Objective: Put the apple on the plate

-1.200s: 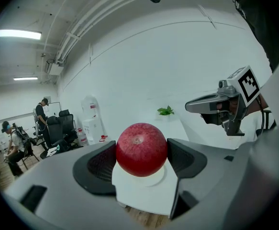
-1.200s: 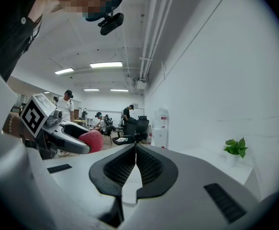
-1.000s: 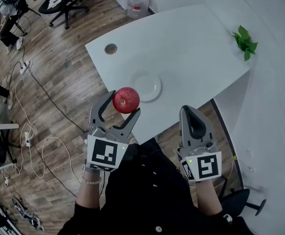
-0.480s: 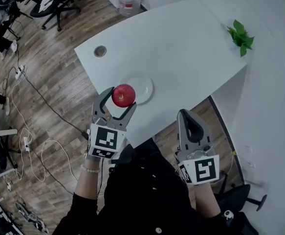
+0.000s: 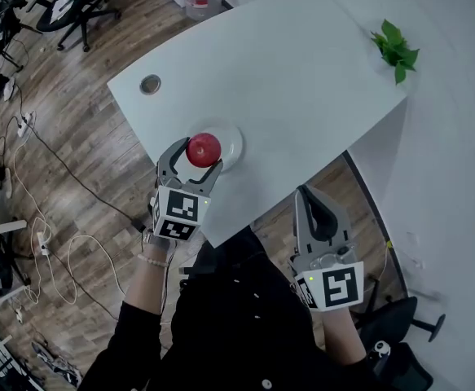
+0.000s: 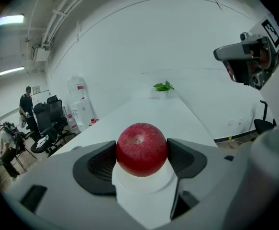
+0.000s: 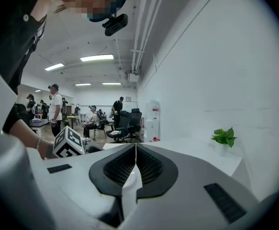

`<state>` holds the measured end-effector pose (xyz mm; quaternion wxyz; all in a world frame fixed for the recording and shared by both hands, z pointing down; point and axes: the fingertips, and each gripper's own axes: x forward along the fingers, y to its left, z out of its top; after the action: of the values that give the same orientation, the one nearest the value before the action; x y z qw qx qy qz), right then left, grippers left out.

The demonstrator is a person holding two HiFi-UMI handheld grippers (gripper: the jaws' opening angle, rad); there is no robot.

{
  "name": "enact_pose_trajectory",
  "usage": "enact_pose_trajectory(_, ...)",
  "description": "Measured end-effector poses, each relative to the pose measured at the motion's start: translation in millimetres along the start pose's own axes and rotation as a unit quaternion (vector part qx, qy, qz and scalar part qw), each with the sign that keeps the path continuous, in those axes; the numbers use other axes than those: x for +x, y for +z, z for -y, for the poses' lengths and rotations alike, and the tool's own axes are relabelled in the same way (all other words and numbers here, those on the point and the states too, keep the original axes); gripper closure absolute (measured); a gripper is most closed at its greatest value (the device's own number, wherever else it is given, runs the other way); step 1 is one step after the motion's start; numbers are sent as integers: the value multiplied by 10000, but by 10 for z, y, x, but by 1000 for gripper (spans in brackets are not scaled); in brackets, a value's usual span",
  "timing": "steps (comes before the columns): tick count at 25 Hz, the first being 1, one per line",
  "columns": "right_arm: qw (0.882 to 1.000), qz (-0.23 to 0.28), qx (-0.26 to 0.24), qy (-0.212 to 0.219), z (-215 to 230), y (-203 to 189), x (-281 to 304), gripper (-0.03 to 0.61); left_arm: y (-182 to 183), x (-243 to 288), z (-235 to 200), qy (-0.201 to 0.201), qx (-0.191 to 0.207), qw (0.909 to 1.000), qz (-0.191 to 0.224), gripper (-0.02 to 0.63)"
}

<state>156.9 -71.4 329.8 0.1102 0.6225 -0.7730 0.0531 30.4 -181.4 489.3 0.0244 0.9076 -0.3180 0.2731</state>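
Clamped on the apple point(image 5: 204, 149), the left tool point(image 5: 198, 155) has moved forward to above the plate point(image 5: 231, 141) by the tabletop's point(image 5: 302, 80) near edge; the right tool point(image 5: 309, 194) stays clenched, empty.

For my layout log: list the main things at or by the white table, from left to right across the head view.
round grommet → apple → right gripper → potted plant
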Motion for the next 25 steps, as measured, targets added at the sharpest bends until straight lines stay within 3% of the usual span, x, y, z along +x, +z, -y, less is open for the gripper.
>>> enact_pose_trajectory(25, 9996, -254, 77, -111, 137, -196, -53, 537, -449, 664, 52, -84, 419, 9966, -708, 267)
